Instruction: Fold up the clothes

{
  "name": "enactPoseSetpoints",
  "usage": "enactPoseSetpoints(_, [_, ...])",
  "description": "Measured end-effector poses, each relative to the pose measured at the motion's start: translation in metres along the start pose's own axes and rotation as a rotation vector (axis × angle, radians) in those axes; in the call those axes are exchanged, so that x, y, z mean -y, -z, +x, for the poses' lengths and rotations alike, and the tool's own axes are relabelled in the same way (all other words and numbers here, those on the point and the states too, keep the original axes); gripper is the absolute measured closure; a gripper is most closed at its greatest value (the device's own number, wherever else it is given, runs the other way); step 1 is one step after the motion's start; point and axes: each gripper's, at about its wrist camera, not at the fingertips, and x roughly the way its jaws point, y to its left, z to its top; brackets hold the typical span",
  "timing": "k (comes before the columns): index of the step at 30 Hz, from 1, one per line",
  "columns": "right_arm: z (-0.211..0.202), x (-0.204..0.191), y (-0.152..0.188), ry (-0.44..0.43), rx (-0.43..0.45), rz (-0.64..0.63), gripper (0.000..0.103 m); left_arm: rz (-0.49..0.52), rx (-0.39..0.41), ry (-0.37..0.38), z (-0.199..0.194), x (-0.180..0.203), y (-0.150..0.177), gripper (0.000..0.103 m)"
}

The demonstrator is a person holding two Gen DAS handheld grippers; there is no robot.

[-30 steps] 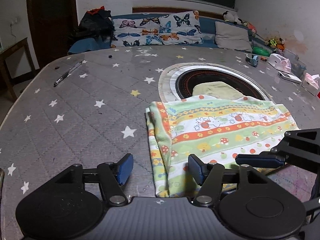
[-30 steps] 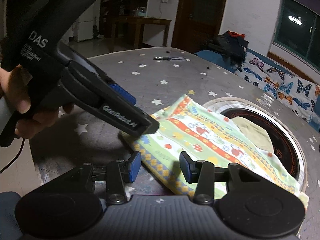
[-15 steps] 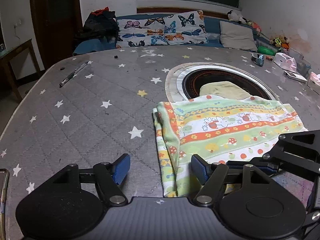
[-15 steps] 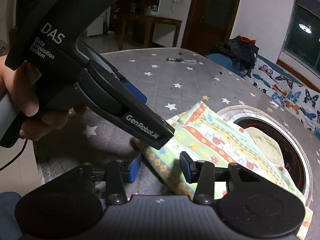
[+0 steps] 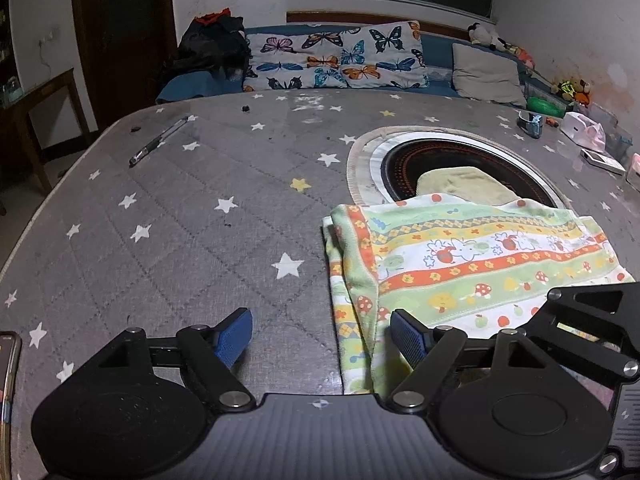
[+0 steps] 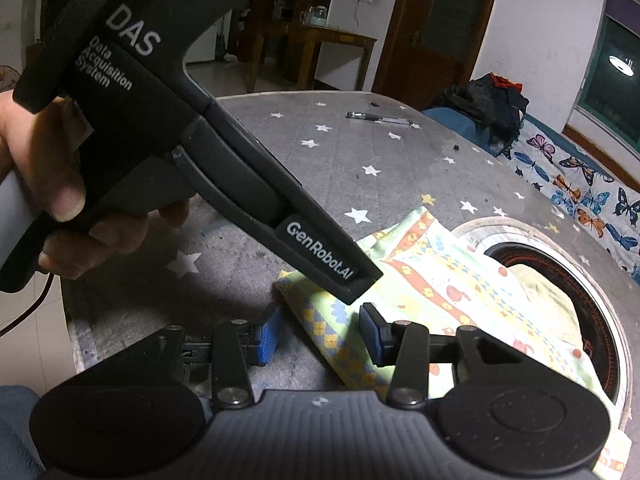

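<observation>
A folded cloth (image 5: 460,264) with green, orange and yellow cartoon stripes lies flat on the grey star-print table cover (image 5: 180,240). Its far edge overlaps a round black cooktop inset (image 5: 404,164). My left gripper (image 5: 322,338) stands open at the cloth's near left corner, its right finger over the fabric. In the right wrist view the cloth (image 6: 440,280) runs away to the right. My right gripper (image 6: 320,336) is open, with the cloth's near edge lying between its blue pads (image 6: 268,336). A hand (image 6: 40,184) holds the left gripper's body, which hangs just above.
A pale yellow cloth (image 5: 460,184) rests in the cooktop inset. A pen (image 5: 158,146) lies at the far left of the table. Small boxes and toys (image 5: 580,132) crowd the right edge. A sofa with butterfly pillows (image 5: 336,60) stands behind.
Both grippers have pulled back toward the table's near edge and stay open. The cloth now sits further right in the left view, and the left gripper looms larger in the right view.
</observation>
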Motion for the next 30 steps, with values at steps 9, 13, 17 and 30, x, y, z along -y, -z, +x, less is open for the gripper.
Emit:
enactPoseSetpoints(9, [0.005,0.0,-0.001,0.015,-0.015,0.008,0.071,-0.064,-0.011,0.033,0.0,-0.009,-0.002,0.024])
enactPoseSetpoints(13, [0.005,0.003,-0.002,0.014,-0.011,0.028,0.077,-0.095,-0.016,0.049,0.0,-0.013,-0.003,0.024])
enactPoseSetpoints(17, [0.004,0.004,-0.004,0.01,-0.006,0.046,0.083,-0.139,-0.025,0.078,0.001,-0.017,-0.003,0.024])
enactPoseSetpoints(30, [-0.012,0.021,-0.008,-0.023,0.049,0.158,0.093,-0.334,-0.049,0.259,0.002,-0.029,-0.004,0.026])
